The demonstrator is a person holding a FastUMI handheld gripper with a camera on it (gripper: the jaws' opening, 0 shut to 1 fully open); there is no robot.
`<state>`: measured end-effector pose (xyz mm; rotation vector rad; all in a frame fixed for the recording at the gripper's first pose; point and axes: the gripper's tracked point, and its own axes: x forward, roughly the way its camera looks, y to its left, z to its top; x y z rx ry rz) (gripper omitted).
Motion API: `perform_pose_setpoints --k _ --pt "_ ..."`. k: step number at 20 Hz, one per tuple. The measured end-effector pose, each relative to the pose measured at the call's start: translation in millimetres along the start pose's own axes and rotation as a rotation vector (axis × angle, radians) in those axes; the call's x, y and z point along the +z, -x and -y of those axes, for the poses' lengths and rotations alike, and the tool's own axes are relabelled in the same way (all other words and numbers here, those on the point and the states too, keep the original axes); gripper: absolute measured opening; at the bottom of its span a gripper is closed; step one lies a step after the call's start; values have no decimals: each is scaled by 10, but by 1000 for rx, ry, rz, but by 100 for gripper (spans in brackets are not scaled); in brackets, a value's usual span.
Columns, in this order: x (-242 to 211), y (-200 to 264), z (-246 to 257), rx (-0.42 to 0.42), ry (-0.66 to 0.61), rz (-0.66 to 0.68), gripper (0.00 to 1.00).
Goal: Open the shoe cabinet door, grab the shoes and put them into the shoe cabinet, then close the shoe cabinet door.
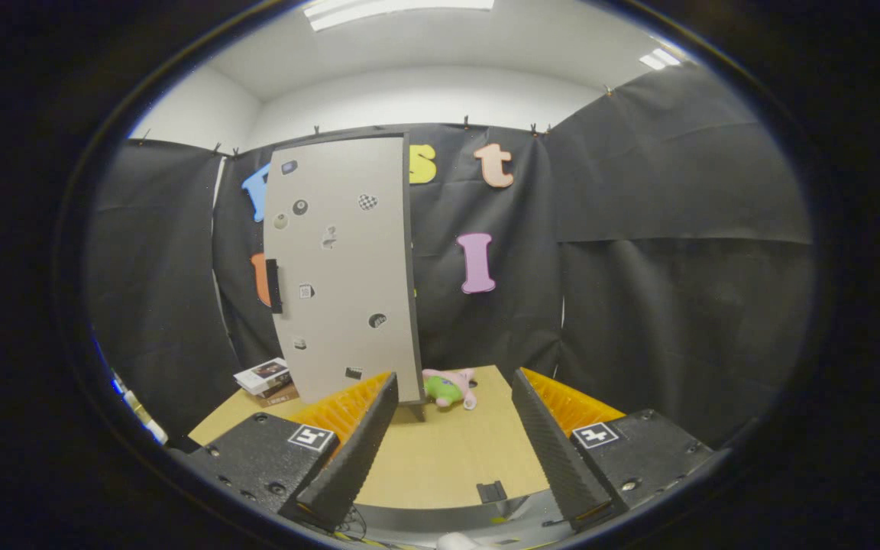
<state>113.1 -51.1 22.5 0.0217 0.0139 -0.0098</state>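
Tool (pixel 455 393) fingers spread, empty, before cabinet door (pixel 341 267)

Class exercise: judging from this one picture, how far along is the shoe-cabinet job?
Done: nothing visibly; the cabinet door looks closed, its dark handle untouched. In hand: the tool hangs open over the table, short of the cabinet, holding nothing. Left: opening the door, loading shoes, closing it. A pink-and-green slipper lies beyond the fingers.
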Motion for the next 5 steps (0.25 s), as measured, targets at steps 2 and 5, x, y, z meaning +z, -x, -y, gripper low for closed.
perform_pose_setpoints --k 2,5 --pt "-14 -11 13 -3 -1 -3 98" --pt "-33 -39 6 -1 -2 -6 98"
